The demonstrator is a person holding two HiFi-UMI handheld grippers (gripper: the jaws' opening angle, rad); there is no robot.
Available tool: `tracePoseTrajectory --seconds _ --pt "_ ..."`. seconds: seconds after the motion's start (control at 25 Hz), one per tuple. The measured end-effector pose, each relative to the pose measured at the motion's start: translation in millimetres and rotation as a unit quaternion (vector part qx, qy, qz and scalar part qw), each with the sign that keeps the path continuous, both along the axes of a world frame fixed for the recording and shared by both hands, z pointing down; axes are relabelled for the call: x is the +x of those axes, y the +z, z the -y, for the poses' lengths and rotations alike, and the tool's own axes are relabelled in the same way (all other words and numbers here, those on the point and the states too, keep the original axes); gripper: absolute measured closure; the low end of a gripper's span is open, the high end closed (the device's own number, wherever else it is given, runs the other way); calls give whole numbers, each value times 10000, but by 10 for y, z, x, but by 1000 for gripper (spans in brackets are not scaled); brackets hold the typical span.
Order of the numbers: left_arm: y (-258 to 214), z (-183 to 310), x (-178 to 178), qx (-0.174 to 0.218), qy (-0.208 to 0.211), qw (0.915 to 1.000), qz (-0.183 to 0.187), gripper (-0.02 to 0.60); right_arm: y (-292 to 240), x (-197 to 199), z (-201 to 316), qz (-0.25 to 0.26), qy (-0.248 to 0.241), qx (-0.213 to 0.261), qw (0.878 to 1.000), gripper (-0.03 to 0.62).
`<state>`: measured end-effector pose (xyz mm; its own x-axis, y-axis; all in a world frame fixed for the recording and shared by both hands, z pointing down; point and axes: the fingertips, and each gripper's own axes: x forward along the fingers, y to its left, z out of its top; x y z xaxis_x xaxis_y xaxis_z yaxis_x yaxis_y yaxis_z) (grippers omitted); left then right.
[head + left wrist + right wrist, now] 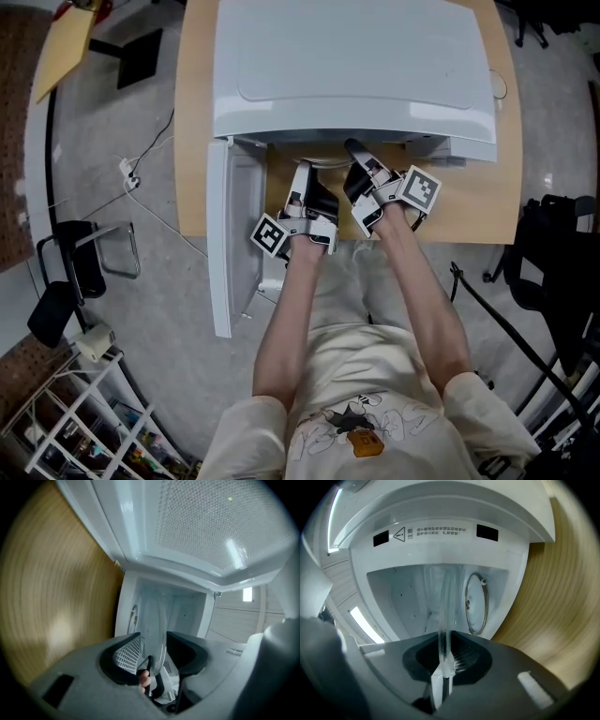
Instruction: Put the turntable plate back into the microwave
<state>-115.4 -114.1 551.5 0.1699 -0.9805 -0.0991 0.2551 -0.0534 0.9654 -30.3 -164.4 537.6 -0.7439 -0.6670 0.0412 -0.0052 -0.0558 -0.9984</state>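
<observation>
Clear glass, seen edge-on, ran straight out from both tools. The turntable plate (pixel 449 597) was held flat at the mouth of the white microwave (pixel 356 66), with its far part inside the cavity (pixel 405 602) and its near rim at the tools.

The right tool (pixel 446 660) was clenched on that rim, its pads pressed against the glass from both sides, so it apparently carried the plate alone. The left tool (pixel 157 656) stood released. Its jaws were wide apart, and the plate's edge passed between them, close to one pad and well off the other, gripped by neither.

Both tools lay rolled onto their sides, presumably so the jaws could bite a level plate from above and below and slide it in flat under the cavity's roof. The door (pixel 230 234) hung swung out on the left tool's outer side, which left the opening free.

Ahead of the right tool and below the plate, a round fitting (pixel 476 604) showed on the cavity floor, probably the seat the plate must land on. Nothing else could be seen in the cavity. The wooden tabletop (pixel 473 202) lay beneath both tools.

The plate was not yet seated, and with only one side gripped the glass would likely tip or slip if pushed in fast.
</observation>
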Motion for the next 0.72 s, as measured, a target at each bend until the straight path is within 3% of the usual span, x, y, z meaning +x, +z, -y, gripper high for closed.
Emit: tracePoseTrajectory --seconds 0.24,0.32,0.72 --pt "-34 122 85 129 237 9995 169 425 63 21 35 -127 -40 10 9999 554" --pt "-21 178 119 13 291 9993 229 523 97 36 49 -135 22 -45 9999 553" --pt "64 536 119 -407 473 9975 327 525 217 69 353 -146 406 -237 9988 542"
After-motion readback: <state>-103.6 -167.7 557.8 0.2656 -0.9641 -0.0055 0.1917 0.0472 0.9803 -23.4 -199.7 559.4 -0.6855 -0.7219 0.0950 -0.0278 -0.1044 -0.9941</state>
